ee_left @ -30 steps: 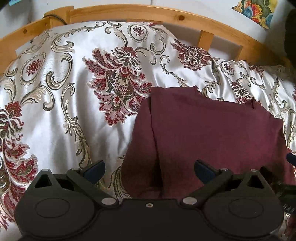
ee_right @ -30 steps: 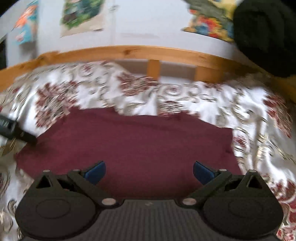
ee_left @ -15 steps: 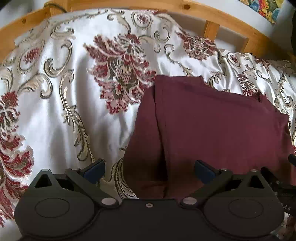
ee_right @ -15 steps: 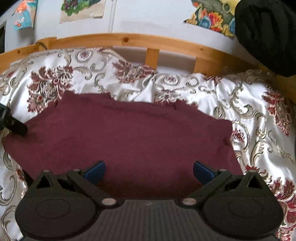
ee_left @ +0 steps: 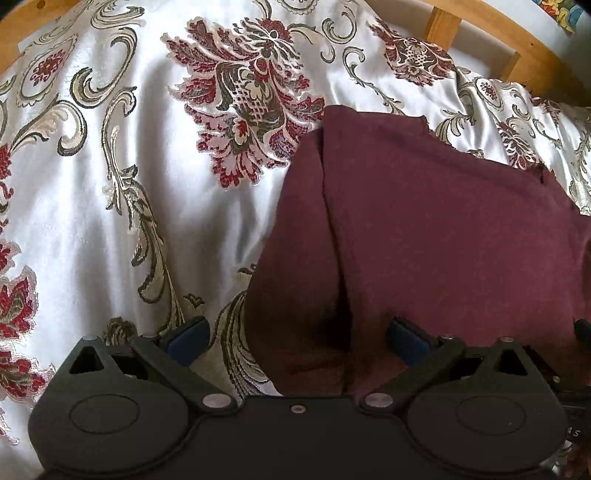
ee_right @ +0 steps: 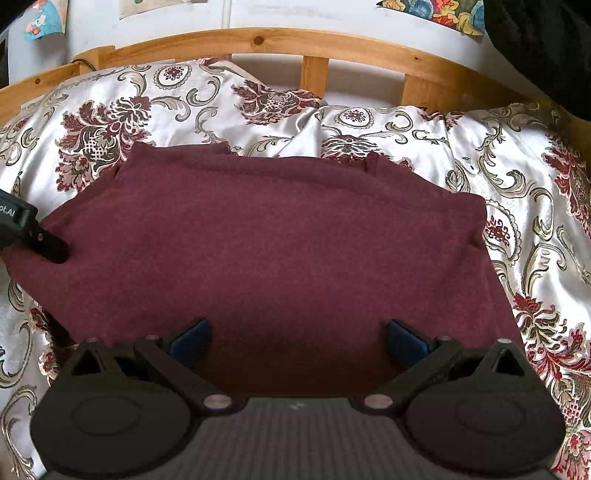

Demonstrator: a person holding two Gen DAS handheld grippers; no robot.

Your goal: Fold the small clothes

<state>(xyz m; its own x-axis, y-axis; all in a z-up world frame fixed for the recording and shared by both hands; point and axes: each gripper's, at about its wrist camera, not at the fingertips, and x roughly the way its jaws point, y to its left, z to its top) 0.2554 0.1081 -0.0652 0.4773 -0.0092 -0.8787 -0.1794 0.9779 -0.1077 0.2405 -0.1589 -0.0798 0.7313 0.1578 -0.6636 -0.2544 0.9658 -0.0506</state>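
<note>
A dark red garment (ee_left: 443, 229) lies folded flat on the bed, with a narrower layer showing along its left side. It also fills the middle of the right wrist view (ee_right: 280, 243). My left gripper (ee_left: 297, 339) is open and empty over the garment's near left corner. My right gripper (ee_right: 297, 339) is open and empty over the garment's near edge. The left gripper's body (ee_right: 29, 236) shows at the left edge of the right wrist view, touching the cloth. Part of the right gripper (ee_left: 580, 369) shows at the right edge of the left wrist view.
The bed has a shiny white cover (ee_left: 110, 206) with red and gold floral patterns. A wooden bed rail (ee_right: 295, 44) runs along the far side. Posters (ee_right: 436, 11) hang on the wall and a dark object (ee_right: 546, 44) sits at the top right.
Both grippers have tipped down and come closer to the garment, staying open. The garment has not moved.
</note>
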